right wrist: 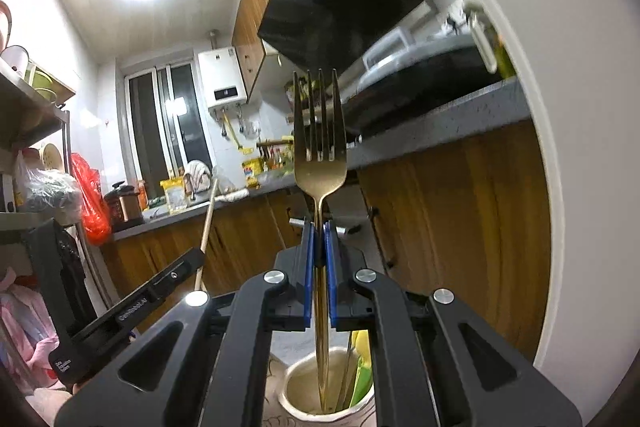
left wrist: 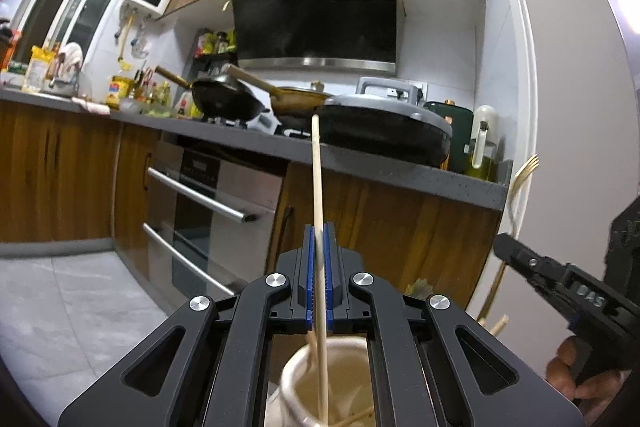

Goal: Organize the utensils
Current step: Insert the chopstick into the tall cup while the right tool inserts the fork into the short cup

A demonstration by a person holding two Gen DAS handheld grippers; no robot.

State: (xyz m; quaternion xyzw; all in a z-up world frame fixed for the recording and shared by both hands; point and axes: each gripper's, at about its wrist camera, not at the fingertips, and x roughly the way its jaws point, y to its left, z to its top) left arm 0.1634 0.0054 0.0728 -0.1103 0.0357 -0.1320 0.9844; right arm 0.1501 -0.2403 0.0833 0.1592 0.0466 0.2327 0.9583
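Left gripper (left wrist: 319, 267) clamped shut on a wooden chopstick (left wrist: 317, 187), blue pads tight against it. The chopstick stands near upright, its top end above the gripper, its lower end down inside the white cup (left wrist: 296, 383) directly below the gripper. Right gripper (right wrist: 319, 259) clamped shut on the handle of a gold fork (right wrist: 320, 147), tines up, handle tip reaching down into the cup (right wrist: 298, 393) below it. Other utensils, one yellow-green, stand in the same cup. Both grippers sit side by side above the cup, each showing at the edge of the other's view. The grey surface (left wrist: 360, 169) with pans lies beyond the cup.
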